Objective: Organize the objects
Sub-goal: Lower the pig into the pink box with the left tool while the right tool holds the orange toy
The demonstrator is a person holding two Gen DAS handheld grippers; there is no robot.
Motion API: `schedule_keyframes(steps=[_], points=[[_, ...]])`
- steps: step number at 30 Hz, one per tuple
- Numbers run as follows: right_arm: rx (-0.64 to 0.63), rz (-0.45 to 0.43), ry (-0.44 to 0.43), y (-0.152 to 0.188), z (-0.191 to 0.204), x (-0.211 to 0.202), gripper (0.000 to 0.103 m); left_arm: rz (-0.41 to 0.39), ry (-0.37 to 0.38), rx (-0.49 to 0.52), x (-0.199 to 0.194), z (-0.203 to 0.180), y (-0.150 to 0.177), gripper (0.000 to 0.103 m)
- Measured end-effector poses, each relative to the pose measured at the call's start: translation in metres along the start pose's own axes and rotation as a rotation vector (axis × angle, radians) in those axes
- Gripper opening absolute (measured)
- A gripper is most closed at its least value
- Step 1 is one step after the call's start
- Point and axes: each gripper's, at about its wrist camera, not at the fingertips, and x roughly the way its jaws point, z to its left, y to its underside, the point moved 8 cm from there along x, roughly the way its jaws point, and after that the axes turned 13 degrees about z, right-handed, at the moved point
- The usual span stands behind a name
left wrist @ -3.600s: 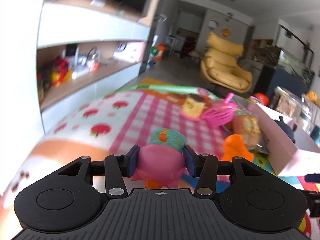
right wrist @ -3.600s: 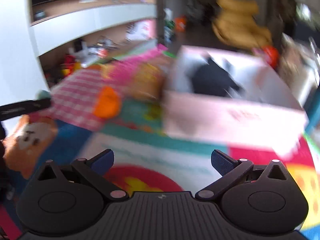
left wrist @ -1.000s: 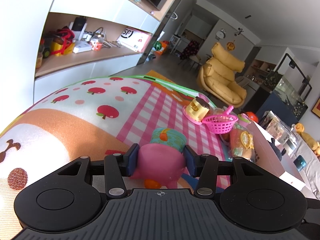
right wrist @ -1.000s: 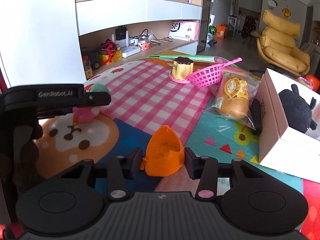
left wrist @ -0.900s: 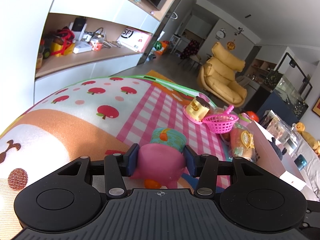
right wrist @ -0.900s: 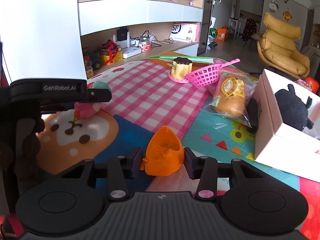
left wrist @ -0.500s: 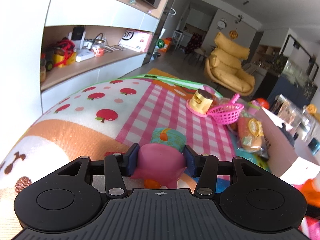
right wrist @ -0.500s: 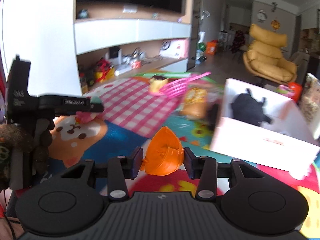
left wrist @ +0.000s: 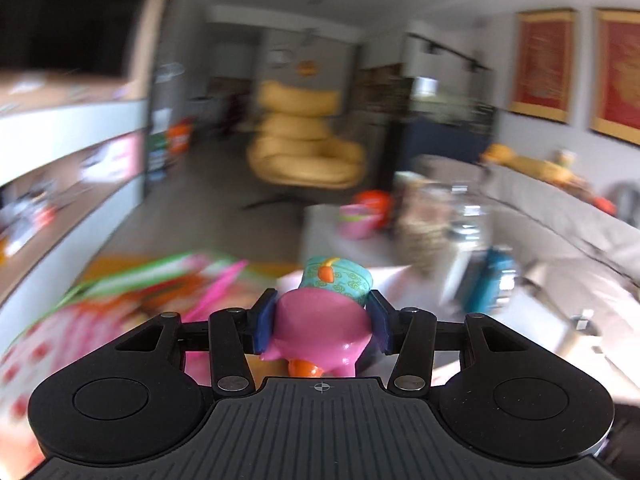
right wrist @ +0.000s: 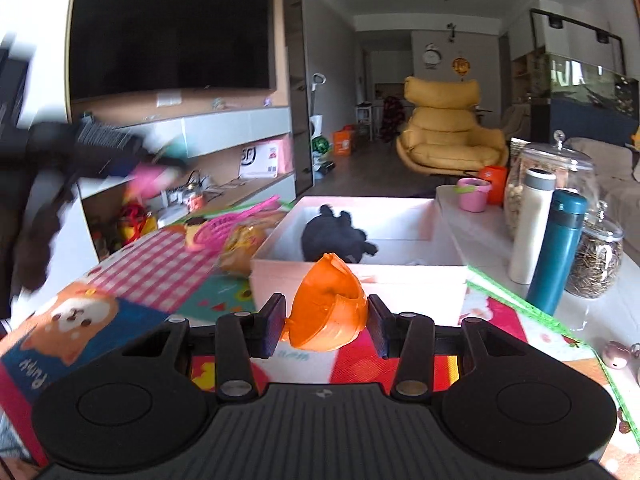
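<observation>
My left gripper (left wrist: 322, 326) is shut on a pink toy figure with a teal hat (left wrist: 324, 320), held up in the air; the room behind it is smeared by motion. In the right wrist view that gripper (right wrist: 132, 156) shows as a dark blur at the upper left with the pink toy. An orange plastic toy (right wrist: 328, 304) sits pinched between the pads of my right gripper (right wrist: 326, 326), just in front of a pale pink open box (right wrist: 360, 276). A black plush toy (right wrist: 334, 236) lies inside the box.
A colourful play mat (right wrist: 168, 276) carries a pink basket (right wrist: 228, 224) and a bagged bread loaf (right wrist: 244, 248). To the right of the box stand a white bottle (right wrist: 534, 224), a teal flask (right wrist: 556, 248) and glass jars (right wrist: 596, 256). A yellow armchair (right wrist: 448, 140) stands behind.
Both grippers have swung right and risen with their toys. The right one now faces the box head-on; the left view has turned from the checked mat toward the armchair and sofa.
</observation>
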Motion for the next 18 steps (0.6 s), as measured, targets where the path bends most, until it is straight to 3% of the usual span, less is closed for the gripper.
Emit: schedule_keyframes(steps=[3, 5, 7, 9, 11, 18], points=[[0.025, -0.003, 0.008, -0.002, -0.010, 0.003, 0.043, 0.079, 0.073, 0.062, 0.055, -0.042, -0.015, 0.055], [0.044, 0.008, 0.007, -0.002, -0.017, 0.007, 0.043, 0.190, -0.011, 0.097, 0.103, -0.049, -0.002, 0.055], [0.057, 0.019, 0.017, 0.000, -0.024, 0.010, 0.043, 0.191, -0.036, 0.059, 0.120, -0.048, 0.006, 0.055], [0.057, 0.019, 0.035, 0.000, -0.031, 0.011, 0.043, 0.164, 0.024, -0.029, 0.122, -0.040, 0.007, 0.054], [0.064, 0.024, 0.041, -0.004, -0.039, 0.015, 0.043, 0.157, 0.068, -0.047, 0.118, -0.031, 0.009, 0.054], [0.102, 0.043, 0.073, -0.038, -0.057, 0.046, 0.043, 0.250, 0.001, 0.250, 0.138, -0.036, 0.041, 0.055]])
